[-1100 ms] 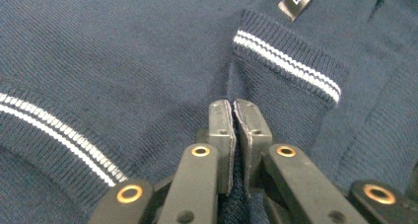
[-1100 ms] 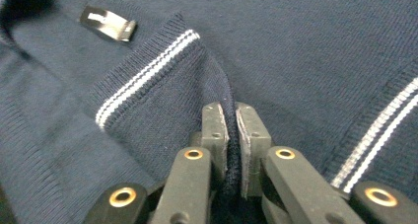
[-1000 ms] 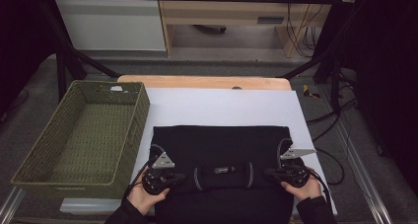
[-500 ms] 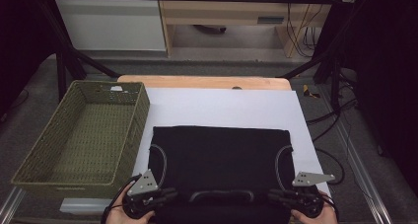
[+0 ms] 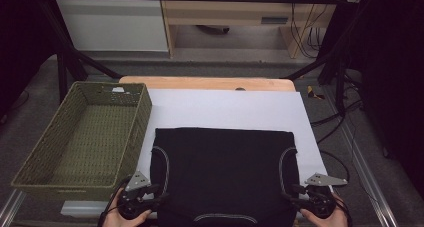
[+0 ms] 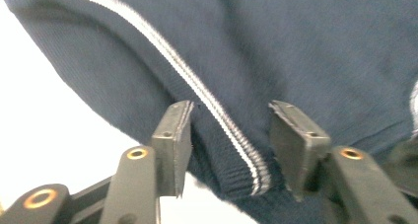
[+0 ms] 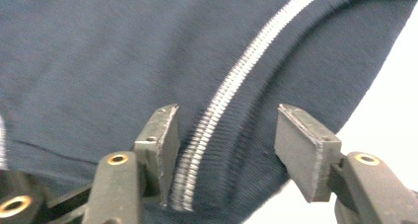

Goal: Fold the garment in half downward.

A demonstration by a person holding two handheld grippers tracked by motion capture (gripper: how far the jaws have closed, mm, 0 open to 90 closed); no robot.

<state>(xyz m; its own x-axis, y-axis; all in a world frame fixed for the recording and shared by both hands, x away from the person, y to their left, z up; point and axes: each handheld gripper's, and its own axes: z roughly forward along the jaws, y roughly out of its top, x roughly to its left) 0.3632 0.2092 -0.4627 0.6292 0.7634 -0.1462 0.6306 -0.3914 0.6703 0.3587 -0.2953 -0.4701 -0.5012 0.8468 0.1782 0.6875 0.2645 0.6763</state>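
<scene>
White sheet (image 5: 225,109) mid-frame held my folded dark garment (image 5: 225,172), basket (image 5: 55,182) at left unfilled; left gripper (image 5: 159,199) and right gripper (image 5: 296,199), lower corners, had just been opening, jaws apart, nothing clamped.

the bottom edge of the high view cuts off the near hem of the garment (image 5: 225,177) and most of both hands, so the left gripper (image 5: 159,199) and the right gripper (image 5: 294,199) are seen only in part. in the two gripper views the cloth is blurred and runs out of the picture on every side. the near wall of the basket (image 5: 60,189) hides the table edge behind it.
</scene>
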